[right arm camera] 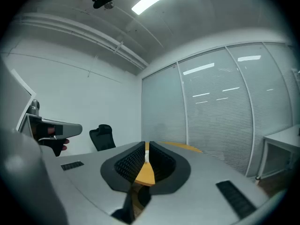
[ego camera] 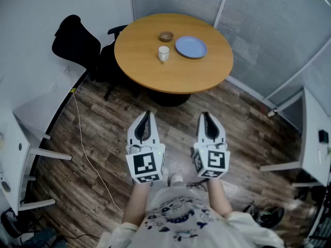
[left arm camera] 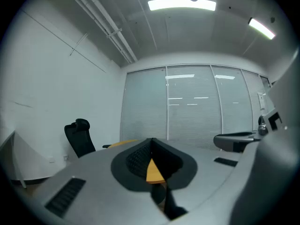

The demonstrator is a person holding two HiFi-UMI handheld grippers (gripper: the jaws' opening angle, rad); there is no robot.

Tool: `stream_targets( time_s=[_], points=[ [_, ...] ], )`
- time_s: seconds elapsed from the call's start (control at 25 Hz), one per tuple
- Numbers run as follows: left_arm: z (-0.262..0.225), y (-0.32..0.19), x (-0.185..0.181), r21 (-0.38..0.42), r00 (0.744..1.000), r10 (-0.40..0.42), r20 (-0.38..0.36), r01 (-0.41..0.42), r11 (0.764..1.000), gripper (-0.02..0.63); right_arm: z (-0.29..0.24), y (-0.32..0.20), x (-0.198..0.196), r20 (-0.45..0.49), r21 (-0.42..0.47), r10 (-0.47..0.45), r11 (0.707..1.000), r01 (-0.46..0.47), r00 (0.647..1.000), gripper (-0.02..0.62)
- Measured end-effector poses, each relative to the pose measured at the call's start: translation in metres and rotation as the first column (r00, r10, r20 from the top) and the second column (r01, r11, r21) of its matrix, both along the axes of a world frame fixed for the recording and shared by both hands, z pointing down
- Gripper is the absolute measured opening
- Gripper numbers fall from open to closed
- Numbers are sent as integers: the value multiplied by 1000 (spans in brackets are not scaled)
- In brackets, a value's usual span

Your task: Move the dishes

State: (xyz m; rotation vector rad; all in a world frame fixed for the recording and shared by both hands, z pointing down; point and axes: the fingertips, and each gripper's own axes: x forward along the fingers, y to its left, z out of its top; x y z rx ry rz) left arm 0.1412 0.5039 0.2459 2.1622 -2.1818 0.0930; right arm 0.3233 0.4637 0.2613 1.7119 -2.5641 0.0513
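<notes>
Nearest the head camera, low in frame, I see both claws over the wood floor (ego camera: 103,138): left claw (ego camera: 147,115) fully closed, right claw (ego camera: 206,117) nearly so, both empty. Well above them, at upper centre, the round counter (ego camera: 155,76) carries a blue plate (ego camera: 191,47), white cup (ego camera: 164,53) and brown bowl (ego camera: 166,36).

Left gripper view: shut jaws, only a counter sliver beyond.

Right gripper view: jaws a slit apart, the cup showing far off through the slit, which the left view lacks.

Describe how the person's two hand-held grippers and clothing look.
The left hand-held gripper and right hand-held gripper are white tapered shells with black ribbed pads, each carrying a cube of black-and-white square markers. The person wears a white printed top.
</notes>
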Motion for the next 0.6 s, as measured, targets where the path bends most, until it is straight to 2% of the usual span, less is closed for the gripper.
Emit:
stream_targets(
  time_s=[0.12,0.32,0.6],
  points=[
    [0,-5,0,5,999,-8,-35,8,1000,3,-1,-4,-4,0,8,0,1000,0,1000,28],
    [3,-13,-8,2,1000,5,5,-5,1000,3,-1,-13,-8,-23,15,2,1000,-1,1000,28],
    [6,-30,-23,4,1000,6,-15,-6,1000,3,0,-29,-19,-14,25,25,999,-24,1000,28]
  ],
)
